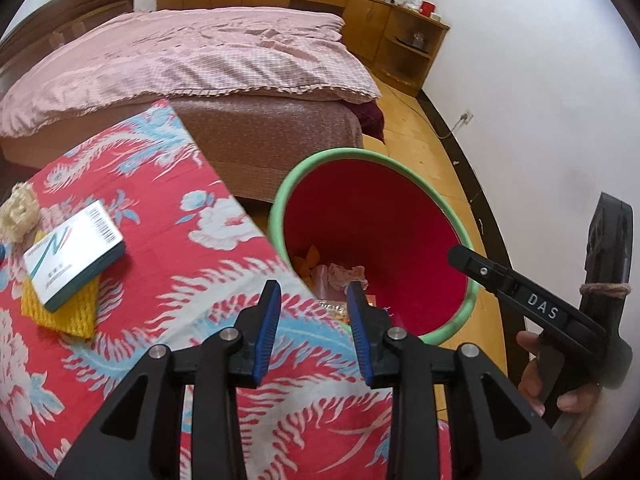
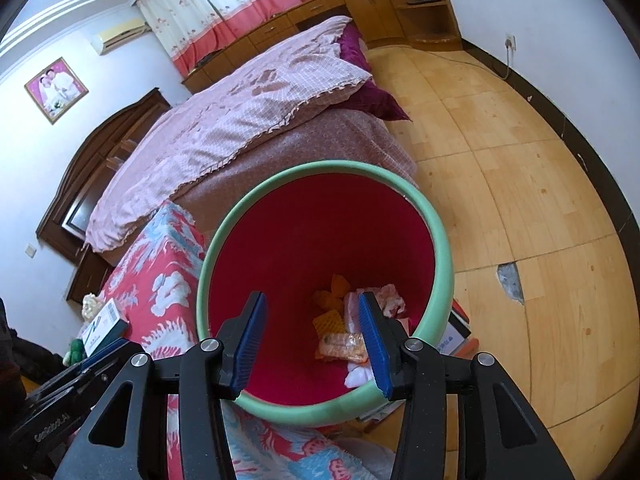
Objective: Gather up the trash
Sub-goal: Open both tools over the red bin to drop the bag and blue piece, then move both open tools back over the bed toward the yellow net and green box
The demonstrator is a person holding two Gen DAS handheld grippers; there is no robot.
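Observation:
A red bin with a green rim (image 1: 320, 156) (image 2: 440, 248) stands on the floor beside a table under a red floral cloth (image 1: 180, 240). Inside lie a pink crumpled wrapper (image 2: 388, 296), orange foam netting (image 2: 332, 322) and a snack packet (image 2: 344, 346). My left gripper (image 1: 313, 286) hangs open over the table's edge by the bin, with nothing between its blue pads. My right gripper (image 2: 312, 296) is open above the bin's mouth, also holding nothing. On the table a white and teal box (image 1: 74, 256) rests on a yellow foam net (image 1: 64, 312), next to a cream fluffy wad (image 1: 18, 212).
A bed with a pink quilt (image 1: 192, 48) stands behind the table and bin. Wooden floor (image 2: 520, 160) opens to the right, with a broken patch (image 2: 510, 282). Flat boxes (image 2: 460, 332) lie by the bin's base. A hand (image 1: 536, 376) holds the right gripper near the wall.

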